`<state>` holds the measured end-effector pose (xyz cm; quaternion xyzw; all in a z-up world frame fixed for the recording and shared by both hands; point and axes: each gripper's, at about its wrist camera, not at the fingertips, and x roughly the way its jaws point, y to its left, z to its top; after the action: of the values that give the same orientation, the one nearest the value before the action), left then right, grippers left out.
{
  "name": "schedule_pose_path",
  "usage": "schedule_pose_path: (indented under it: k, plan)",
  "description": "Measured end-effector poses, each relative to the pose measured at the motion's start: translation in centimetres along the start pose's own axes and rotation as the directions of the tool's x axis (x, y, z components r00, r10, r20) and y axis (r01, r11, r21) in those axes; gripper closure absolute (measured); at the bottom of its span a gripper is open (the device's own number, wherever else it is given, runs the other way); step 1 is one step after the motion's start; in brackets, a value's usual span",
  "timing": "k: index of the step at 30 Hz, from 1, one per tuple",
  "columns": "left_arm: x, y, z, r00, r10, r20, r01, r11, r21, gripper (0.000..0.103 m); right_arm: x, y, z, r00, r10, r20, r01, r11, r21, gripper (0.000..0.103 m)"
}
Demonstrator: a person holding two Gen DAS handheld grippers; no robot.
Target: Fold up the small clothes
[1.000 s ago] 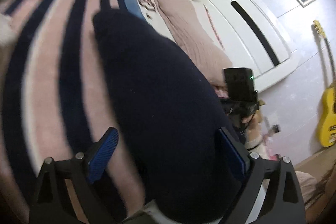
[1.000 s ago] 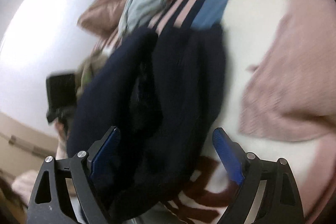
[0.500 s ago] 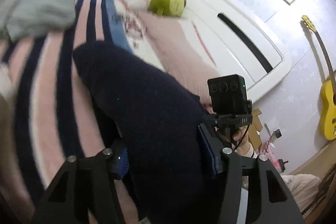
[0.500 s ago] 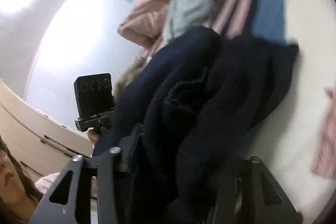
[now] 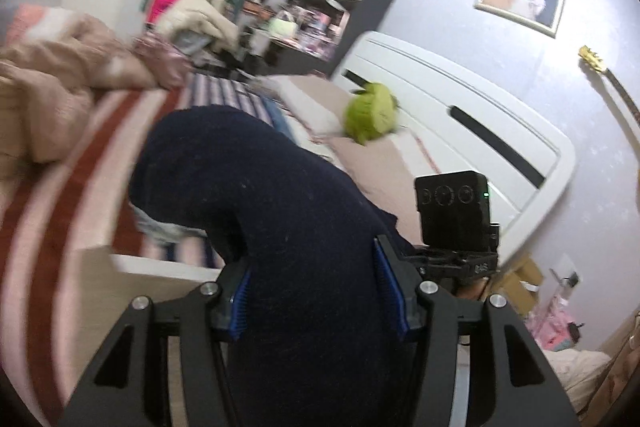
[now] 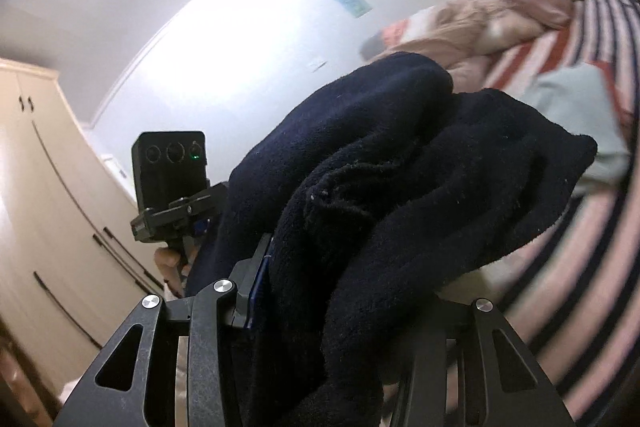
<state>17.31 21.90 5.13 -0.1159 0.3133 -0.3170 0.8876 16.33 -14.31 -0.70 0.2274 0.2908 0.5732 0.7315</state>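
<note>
A dark navy fleece garment (image 5: 256, 195) hangs between both grippers, lifted above the bed. My left gripper (image 5: 316, 301) is shut on its thick edge, blue pads pressed to both sides. In the right wrist view the same garment (image 6: 400, 167) drapes in bunched folds over my right gripper (image 6: 340, 299), which is shut on it; only the left blue pad shows, the right finger is hidden by cloth. Each gripper's camera block shows in the other view: the right one (image 5: 454, 215), the left one (image 6: 170, 171).
A striped pink, red and navy blanket (image 5: 64, 195) covers the bed. A pale grey garment (image 6: 576, 115) lies on it, with a pink quilt heap (image 5: 52, 83) beyond. A green plush (image 5: 372, 115) sits by the white headboard (image 5: 460, 99). A wardrobe (image 6: 48, 195) stands left.
Both grippers went from open to shut on the navy garment, then rose and tilted up, lifting it off the blanket so the room and walls came into view.
</note>
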Motion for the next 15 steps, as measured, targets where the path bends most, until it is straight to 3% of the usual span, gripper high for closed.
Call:
schedule_pose_path:
  k: [3, 5, 10, 12, 13, 15]
  plan:
    - [-2.0, 4.0, 0.0, 0.997, 0.076, -0.005, -0.076, 0.997, -0.034, 0.053, 5.7, 1.1, 0.7, 0.999, 0.021, -0.049, -0.02, 1.0, 0.013, 0.066]
    - [-1.8, 8.0, -1.0, 0.991, 0.119, -0.062, -0.123, 0.99, -0.067, 0.053, 8.9, 0.7, 0.1, 0.996, 0.02, -0.089, -0.015, 0.998, 0.054, 0.066]
    - [2.3, 17.6, -6.5, 0.954, 0.199, -0.227, -0.248, 0.944, -0.218, 0.051, 15.4, -2.6, -4.2, 0.967, -0.122, -0.223, 0.155, 0.978, 0.137, 0.066]
    - [2.1, 18.6, -7.5, 0.972, 0.147, -0.183, -0.194, 0.941, -0.275, 0.049, 15.8, -4.3, -5.5, 0.961, -0.131, -0.245, 0.175, 0.97, 0.17, 0.065]
    - [2.0, 18.6, -7.5, 0.975, 0.137, -0.175, -0.184, 0.941, -0.283, 0.046, 15.6, -4.7, -5.7, 0.961, -0.12, -0.249, 0.167, 0.97, 0.178, 0.06]
    - [2.5, 17.9, -7.2, 0.962, 0.185, -0.202, -0.23, 0.945, -0.231, 0.04, 15.2, -4.6, -5.7, 0.959, -0.131, -0.252, 0.173, 0.973, 0.151, 0.057]
